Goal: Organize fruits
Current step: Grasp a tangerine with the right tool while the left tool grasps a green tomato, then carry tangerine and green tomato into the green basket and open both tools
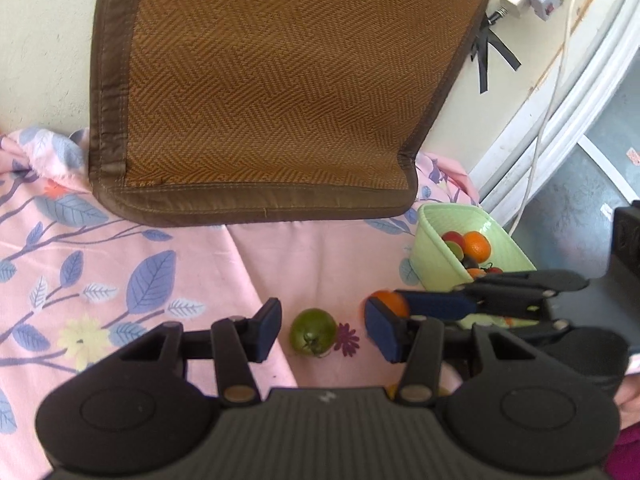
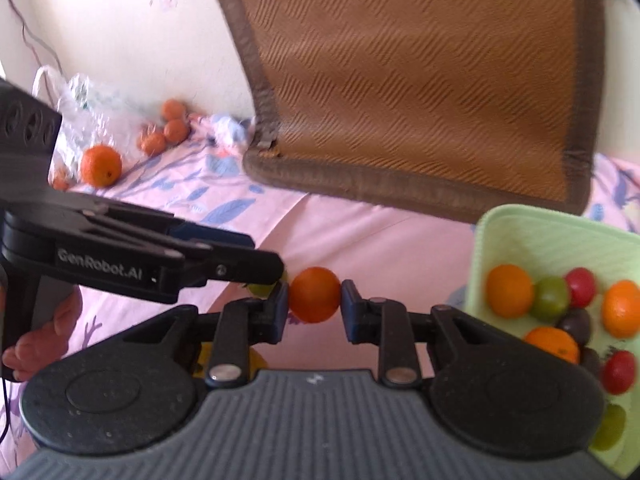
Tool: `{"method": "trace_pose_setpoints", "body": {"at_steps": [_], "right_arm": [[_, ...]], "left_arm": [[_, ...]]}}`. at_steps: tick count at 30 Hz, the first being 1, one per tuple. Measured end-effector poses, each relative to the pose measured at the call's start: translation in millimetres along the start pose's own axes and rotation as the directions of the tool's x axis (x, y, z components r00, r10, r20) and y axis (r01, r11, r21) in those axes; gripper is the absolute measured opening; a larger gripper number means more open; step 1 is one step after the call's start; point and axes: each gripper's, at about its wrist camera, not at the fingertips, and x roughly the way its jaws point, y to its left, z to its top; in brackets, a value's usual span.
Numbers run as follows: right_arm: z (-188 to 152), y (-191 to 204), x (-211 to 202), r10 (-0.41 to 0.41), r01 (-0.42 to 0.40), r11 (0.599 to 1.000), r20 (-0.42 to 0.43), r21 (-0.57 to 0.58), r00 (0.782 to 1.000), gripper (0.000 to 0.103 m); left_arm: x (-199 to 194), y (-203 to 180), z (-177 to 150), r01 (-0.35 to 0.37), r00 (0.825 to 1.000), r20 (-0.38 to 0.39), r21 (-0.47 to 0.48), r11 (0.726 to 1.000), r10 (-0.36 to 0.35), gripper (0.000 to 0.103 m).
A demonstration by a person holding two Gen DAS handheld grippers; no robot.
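Right wrist view | right tongs [image 2: 314, 300] pinch orange [image 2: 315, 294], lifted for green basket [image 2: 520, 240] at 3 o'clock | left tongs [image 1: 320, 330] wide, straddling green tomato [image 1: 313, 332] on bed sheet [image 1: 100, 280], likely next pick

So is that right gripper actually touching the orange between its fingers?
Touching. The right wrist view shows the right gripper with both pads pressed against the orange, no gap either side.
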Motion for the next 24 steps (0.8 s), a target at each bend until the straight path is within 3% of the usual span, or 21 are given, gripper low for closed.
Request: {"method": "trace_pose_setpoints", "body": {"at_steps": [4,9,12,15,20,24], "right_arm": [[-4,-15,-34,-0.031,0.028,0.999,0.085,0.028,0.996,0.030],[-22,-40,-78,-0.069,0.047,0.993,0.208,0.109,0.976,0.030],[-42,-51,-100,-0.103,0.059,0.984,0.267,0.168,0.958,0.030],[-70,-54,-119,-0.128,0.057,0.973,0.311,0.226,0.942,0.030],[-132,-28,-137,-0.142,0.053,0.962,0.322,0.269,0.936,0.030],[-176,12,-136,-0.132,0.062,0.967,0.283,0.246,0.950,0.030]], "left_arm": [[5,-5,-1,-0.013,1.000,-0.011,0.021,1.000,0.013,0.047],[13,-8,-6,-0.050,0.998,-0.026,0.037,0.998,0.051,0.047],[15,-9,-12,-0.087,0.996,-0.005,0.054,0.995,0.088,0.031],[7,-6,-14,-0.088,0.996,0.004,0.025,0.996,0.088,0.027],[-59,-17,-39,-0.031,0.990,0.141,0.030,0.999,0.027,0.027],[-112,-48,-96,-0.059,0.978,0.204,0.113,0.992,0.034,0.028]]}}
